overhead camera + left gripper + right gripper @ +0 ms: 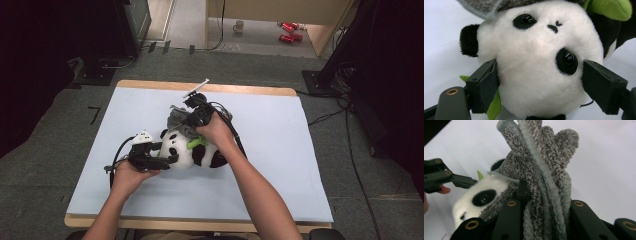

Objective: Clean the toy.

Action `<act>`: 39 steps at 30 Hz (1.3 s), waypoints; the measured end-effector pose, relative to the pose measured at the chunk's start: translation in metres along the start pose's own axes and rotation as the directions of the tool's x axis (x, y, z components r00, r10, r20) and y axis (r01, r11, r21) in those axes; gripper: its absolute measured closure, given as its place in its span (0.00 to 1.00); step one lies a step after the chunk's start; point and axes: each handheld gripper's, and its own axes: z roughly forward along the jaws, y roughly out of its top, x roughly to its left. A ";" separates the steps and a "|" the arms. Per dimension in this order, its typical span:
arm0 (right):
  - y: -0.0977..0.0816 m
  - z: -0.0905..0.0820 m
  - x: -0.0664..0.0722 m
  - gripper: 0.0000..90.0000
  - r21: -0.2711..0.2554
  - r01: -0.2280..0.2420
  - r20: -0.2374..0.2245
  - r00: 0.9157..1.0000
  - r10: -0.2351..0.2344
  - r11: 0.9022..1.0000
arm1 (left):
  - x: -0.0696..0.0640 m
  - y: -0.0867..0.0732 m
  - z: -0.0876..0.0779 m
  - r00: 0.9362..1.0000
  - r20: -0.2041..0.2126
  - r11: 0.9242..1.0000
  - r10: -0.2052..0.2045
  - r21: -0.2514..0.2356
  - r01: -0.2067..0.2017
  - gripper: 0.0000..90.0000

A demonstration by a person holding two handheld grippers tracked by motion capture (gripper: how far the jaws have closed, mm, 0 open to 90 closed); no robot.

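The left gripper (167, 160) squeezes the toy panda's (192, 152) head mid-table. The right gripper (187, 122), at 12 o'clock, pinches the grey knit hat (541, 170). Pull the hat gently over the head, holding the panda steady.

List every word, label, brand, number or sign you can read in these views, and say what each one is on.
No readable text in any view.
Red cans on the floor behind the table: any print is too small and blurred to read.
Mug beside them: no legible marking.
Panda, grey knit cloth, blue mat: no lettering, tag or number visible.
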 end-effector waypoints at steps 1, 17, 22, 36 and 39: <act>-0.001 -0.001 -0.002 0.82 0.007 0.000 0.010 1.000 0.000 1.000 | 0.000 0.000 0.000 1.000 0.000 1.000 0.002 -0.002 -0.002 0.20; 0.002 -0.018 -0.021 0.82 0.033 0.012 0.099 0.995 -0.015 0.999 | 0.003 0.000 0.001 1.000 0.009 1.000 -0.023 -0.021 0.023 0.24; 0.000 -0.038 -0.025 0.84 -0.008 0.004 0.157 0.988 -0.003 1.000 | 0.003 -0.001 0.001 1.000 0.009 1.000 -0.012 -0.014 0.013 0.24; 0.035 -0.021 0.040 0.84 -0.071 0.045 -0.035 0.998 -0.047 0.997 | 0.006 0.000 0.001 1.000 0.015 1.000 -0.008 -0.018 0.009 0.24; 0.039 -0.003 0.054 0.83 -0.043 0.057 -0.050 0.997 -0.059 0.997 | 0.004 0.001 0.001 1.000 0.000 1.000 -0.008 -0.015 0.008 0.25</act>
